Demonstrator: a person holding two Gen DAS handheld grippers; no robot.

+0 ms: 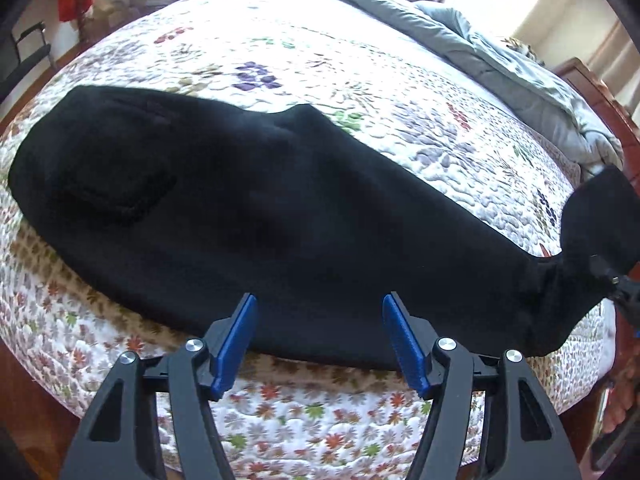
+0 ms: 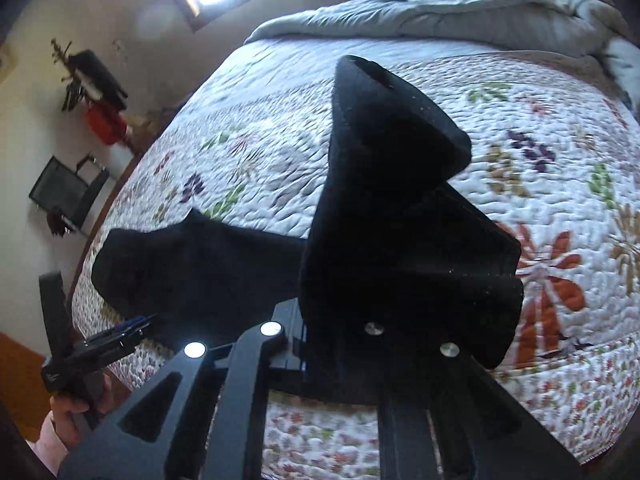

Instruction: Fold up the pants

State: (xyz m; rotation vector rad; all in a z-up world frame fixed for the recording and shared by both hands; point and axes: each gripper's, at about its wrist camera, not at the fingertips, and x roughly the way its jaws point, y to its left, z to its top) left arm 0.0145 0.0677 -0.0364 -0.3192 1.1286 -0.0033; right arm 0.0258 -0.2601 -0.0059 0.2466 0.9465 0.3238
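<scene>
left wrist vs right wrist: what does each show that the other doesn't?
Left wrist only: the open left gripper with blue pads, nothing between them, and the black pants laid out along the bed.
Right wrist only: the right gripper shut on the lifted leg end, and a hand on the other gripper.
Both: pants, floral quilt, grey duvet.

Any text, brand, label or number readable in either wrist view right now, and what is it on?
None can be read.
Black pants: no tag or label shows.
Floral quilt: pattern only, no lettering.
Left claw: blue pads and black arms show no marking.
Left claw's body in the right wrist view: a faint pale mark near its end, too small and blurred to read.
</scene>
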